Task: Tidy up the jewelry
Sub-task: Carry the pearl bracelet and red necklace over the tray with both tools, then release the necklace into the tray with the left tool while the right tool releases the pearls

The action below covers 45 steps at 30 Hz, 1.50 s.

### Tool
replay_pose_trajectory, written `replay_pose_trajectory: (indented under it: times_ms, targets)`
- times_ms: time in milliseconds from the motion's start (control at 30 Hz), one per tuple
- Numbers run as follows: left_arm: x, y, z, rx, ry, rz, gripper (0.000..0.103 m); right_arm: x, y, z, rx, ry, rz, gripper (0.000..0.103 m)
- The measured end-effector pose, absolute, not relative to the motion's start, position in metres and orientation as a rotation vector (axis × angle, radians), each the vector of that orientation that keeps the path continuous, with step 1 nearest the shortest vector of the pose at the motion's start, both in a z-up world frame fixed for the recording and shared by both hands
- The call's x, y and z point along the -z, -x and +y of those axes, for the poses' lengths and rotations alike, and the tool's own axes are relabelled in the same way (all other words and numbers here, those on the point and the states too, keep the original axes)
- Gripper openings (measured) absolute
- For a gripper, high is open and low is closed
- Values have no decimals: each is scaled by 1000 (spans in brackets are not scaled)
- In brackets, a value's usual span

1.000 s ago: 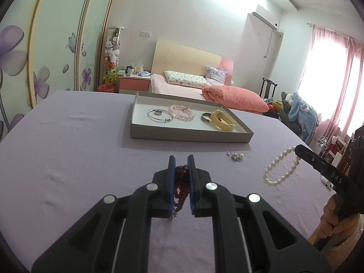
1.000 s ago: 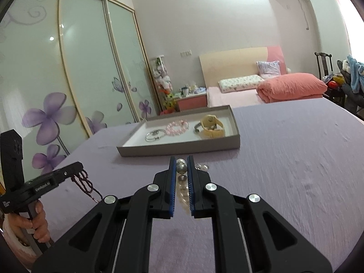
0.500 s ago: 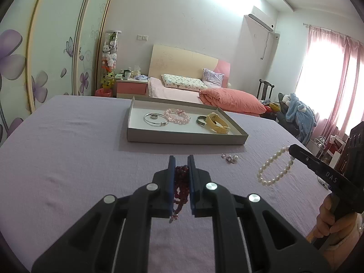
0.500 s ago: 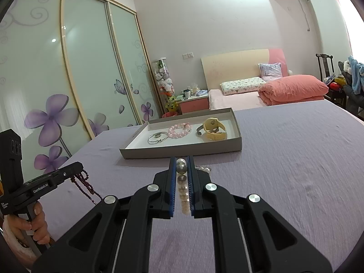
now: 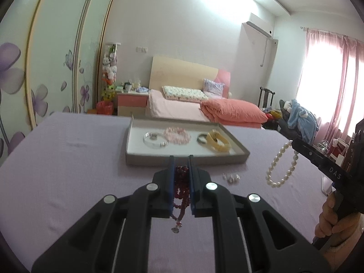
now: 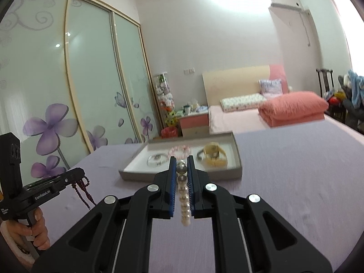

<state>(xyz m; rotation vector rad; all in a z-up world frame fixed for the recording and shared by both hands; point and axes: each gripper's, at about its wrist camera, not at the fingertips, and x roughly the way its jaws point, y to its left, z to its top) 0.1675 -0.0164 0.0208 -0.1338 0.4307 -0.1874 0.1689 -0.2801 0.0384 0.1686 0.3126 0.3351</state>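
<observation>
My left gripper (image 5: 181,159) is shut on a dark red bead bracelet (image 5: 181,191) that hangs above the purple cloth, in front of the grey tray (image 5: 182,160). My right gripper (image 6: 181,160) is shut on a white pearl bracelet (image 6: 184,202), which also shows dangling at the right in the left wrist view (image 5: 283,166). The tray holds a silver bangle (image 5: 154,139), a pink bead bracelet (image 5: 178,135), a dark ring bangle (image 5: 201,138) and a yellow band (image 5: 218,143). Small pearl earrings (image 5: 232,178) lie on the cloth in front of the tray.
The table has a purple cloth (image 5: 68,163). Behind it stand a bed with a pink duvet (image 5: 232,112), a nightstand (image 5: 132,101) and sliding wardrobe doors (image 6: 68,91). A chair with clothes (image 5: 300,120) is at the right.
Both grippers have risen and moved closer to the tray, carrying their bracelets. Their grips have not changed.
</observation>
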Motion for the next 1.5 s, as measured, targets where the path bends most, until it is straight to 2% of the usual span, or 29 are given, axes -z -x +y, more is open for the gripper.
replay_pose_trajectory:
  times_ms: [267,600,1267,1300,1367,1400,1433,1500]
  targets:
    - [-40,-231,-17,163,108,391,11,-56,-221,-275,-303,-181,259,10]
    - [-37,-326,-26,131,101,391,12,-43,-300,-262,-277,-198,286,10]
    - [-1,-409,-30,119,104,434,12,-6,-355,-242,-268,-207,416,11]
    - [-1,-409,-29,120,104,435,12,-6,-355,-243,-268,-210,420,12]
    - [0,-410,-29,120,106,439,14,-7,-356,-243,-266,-219,422,23]
    - [0,-409,-29,121,106,441,15,-8,-356,-244,-265,-223,418,35]
    - [-2,-410,-27,121,107,442,17,-10,-353,-245,-264,-224,410,39]
    - [-3,-411,-25,116,109,438,21,-13,-349,-244,-263,-216,400,39]
